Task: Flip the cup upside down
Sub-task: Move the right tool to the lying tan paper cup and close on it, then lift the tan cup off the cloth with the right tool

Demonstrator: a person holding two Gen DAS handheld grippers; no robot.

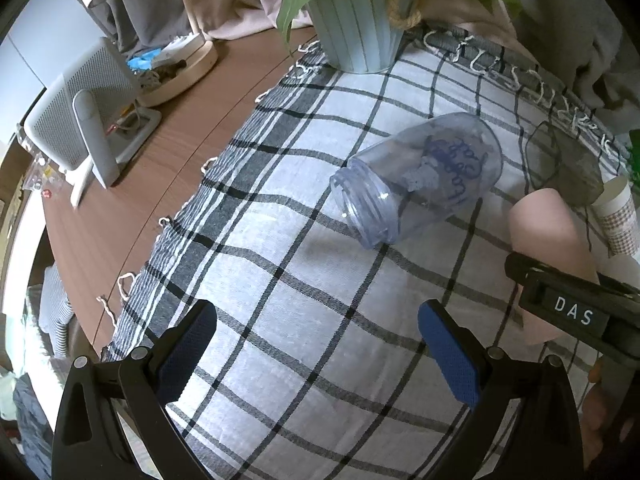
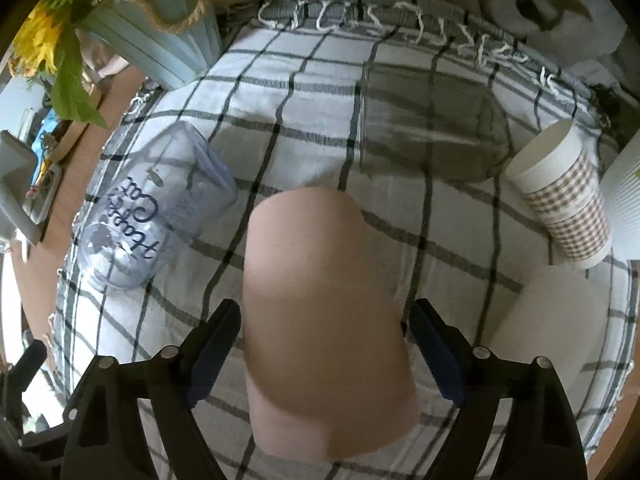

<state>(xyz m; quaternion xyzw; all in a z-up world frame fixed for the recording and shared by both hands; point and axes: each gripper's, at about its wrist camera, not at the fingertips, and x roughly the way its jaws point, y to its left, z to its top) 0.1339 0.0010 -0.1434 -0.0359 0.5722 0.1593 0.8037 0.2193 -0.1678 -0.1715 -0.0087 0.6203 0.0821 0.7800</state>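
The right gripper (image 2: 324,344) holds a pink cup (image 2: 320,320) between its fingers, over the middle of a checked cloth (image 2: 304,128) on the counter (image 1: 132,216). The left gripper (image 1: 316,344) hangs open and empty above the cloth. A clear jar (image 1: 420,176) lies on its side nearer the cloth's left edge, and a paper cup (image 2: 564,196) stands near its right edge.

On the cloth (image 2: 304,80) the pink cup (image 2: 320,328) sits between the right gripper's (image 2: 326,356) fingers, the jar (image 2: 160,208) left of it, the paper cups (image 2: 564,196) right, the flower pot (image 2: 160,36) far behind.
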